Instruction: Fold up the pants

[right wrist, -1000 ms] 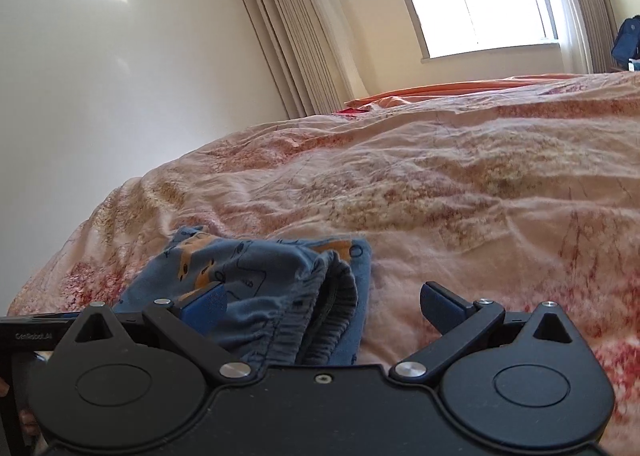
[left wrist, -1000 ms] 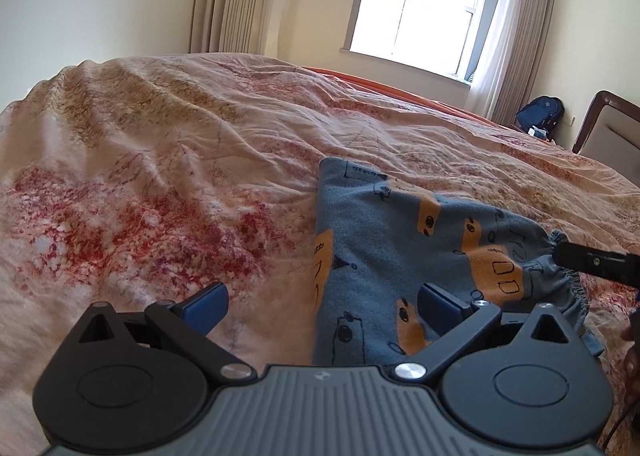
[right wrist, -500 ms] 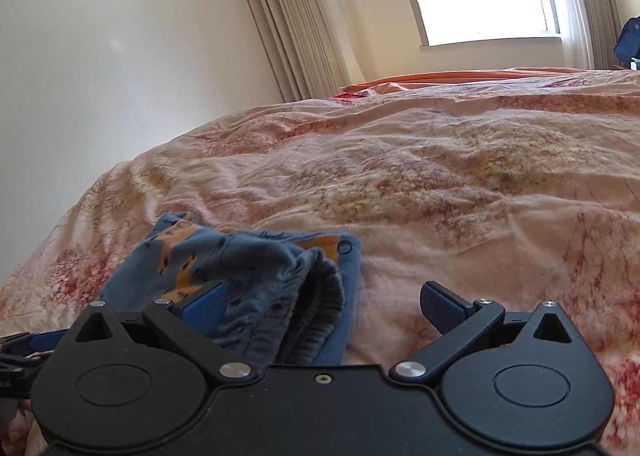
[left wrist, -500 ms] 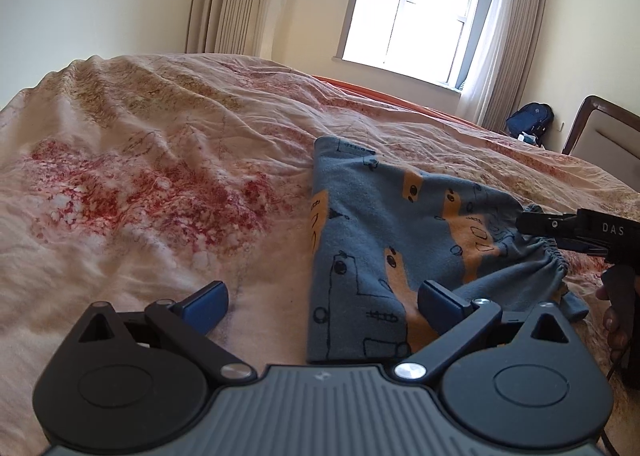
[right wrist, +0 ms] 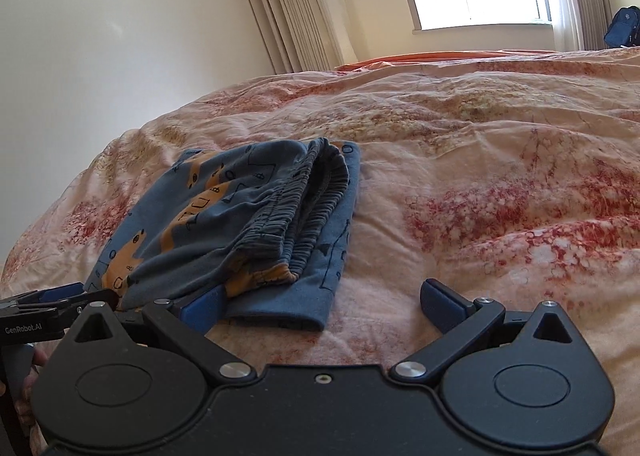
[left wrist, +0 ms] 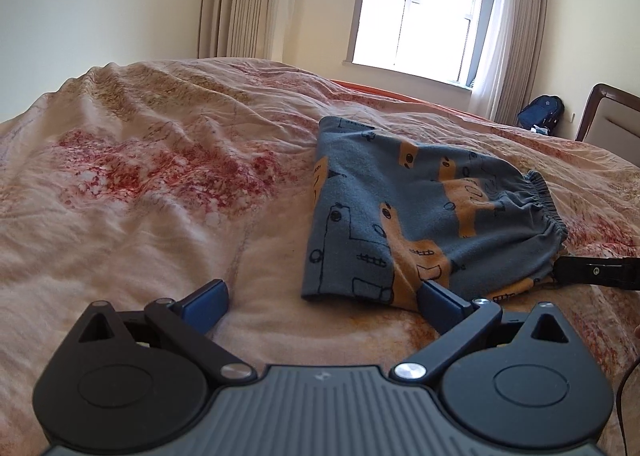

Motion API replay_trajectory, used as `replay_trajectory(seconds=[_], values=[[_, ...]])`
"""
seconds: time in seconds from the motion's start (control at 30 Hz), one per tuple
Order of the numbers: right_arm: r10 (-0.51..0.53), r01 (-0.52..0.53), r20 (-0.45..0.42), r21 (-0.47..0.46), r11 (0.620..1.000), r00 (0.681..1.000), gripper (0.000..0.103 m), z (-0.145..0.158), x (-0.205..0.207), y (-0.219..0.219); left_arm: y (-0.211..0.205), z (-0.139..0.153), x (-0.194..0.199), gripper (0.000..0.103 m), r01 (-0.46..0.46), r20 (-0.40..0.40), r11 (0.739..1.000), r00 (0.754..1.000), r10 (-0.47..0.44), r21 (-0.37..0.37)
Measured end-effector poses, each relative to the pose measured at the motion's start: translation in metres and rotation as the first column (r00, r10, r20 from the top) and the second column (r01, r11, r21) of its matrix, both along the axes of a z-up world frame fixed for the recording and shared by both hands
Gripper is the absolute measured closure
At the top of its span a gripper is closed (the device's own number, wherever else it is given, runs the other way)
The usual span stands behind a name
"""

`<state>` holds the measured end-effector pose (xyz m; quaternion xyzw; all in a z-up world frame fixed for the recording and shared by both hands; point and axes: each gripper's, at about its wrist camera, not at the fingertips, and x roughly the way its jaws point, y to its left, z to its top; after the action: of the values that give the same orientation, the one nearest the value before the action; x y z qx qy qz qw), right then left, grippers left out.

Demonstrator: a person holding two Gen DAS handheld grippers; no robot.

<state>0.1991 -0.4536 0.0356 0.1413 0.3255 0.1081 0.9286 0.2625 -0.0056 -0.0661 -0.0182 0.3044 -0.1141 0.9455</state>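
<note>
On bedspread (left wrist: 160, 192): blue pants (left wrist: 400, 212) folded, orange print.

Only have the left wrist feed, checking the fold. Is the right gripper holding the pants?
Observer: No. The right gripper is open, with nothing between its fingers. One finger sits at the near edge of the pants, the other over bare duvet.
Operator: Waistband lined up?
Observer: The waistband lies doubled, two gathered bands stacked and gaping slightly.
Operator: Anything sticking out?
Observer: A flat lower layer juts out past the waistband on the right.
</note>
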Motion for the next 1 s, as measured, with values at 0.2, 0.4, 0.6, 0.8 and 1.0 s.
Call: replay_trajectory(seconds=[0.2,0.4,0.6,0.8,1.0], values=[[-0.004,0.004,0.002,-0.009,1.000,1.000,0.000,0.000,0.000,0.002,0.000,0.000,-0.001,0.001,0.000,-0.001,1.000,1.000,0.000,-0.001],[0.037,-0.042,0.062,0.092,0.995,0.997,0.000,0.006,-0.004,-0.008,0.010,0.008,-0.010,0.000,0.023,-0.011,1.000,1.000,-0.023,-0.016],[0.039,-0.050,0.060,0.211,0.976,0.997,0.000,0.006,0.029,-0.015,0.020,0.020,0.014,0.000,0.027,-0.001,0.991,1.000,-0.028,-0.129],[0.013,-0.016,0.012,0.343,0.939,1.000,0.000,-0.001,0.065,-0.017,0.010,0.021,0.058,0.000,0.035,-0.050,0.982,0.998,-0.046,-0.188],[-0.033,0.030,0.001,0.353,0.935,0.999,0.021,-0.001,0.060,-0.015,0.004,0.017,0.070,0.005,0.012,-0.123,0.967,0.991,-0.045,-0.254]])
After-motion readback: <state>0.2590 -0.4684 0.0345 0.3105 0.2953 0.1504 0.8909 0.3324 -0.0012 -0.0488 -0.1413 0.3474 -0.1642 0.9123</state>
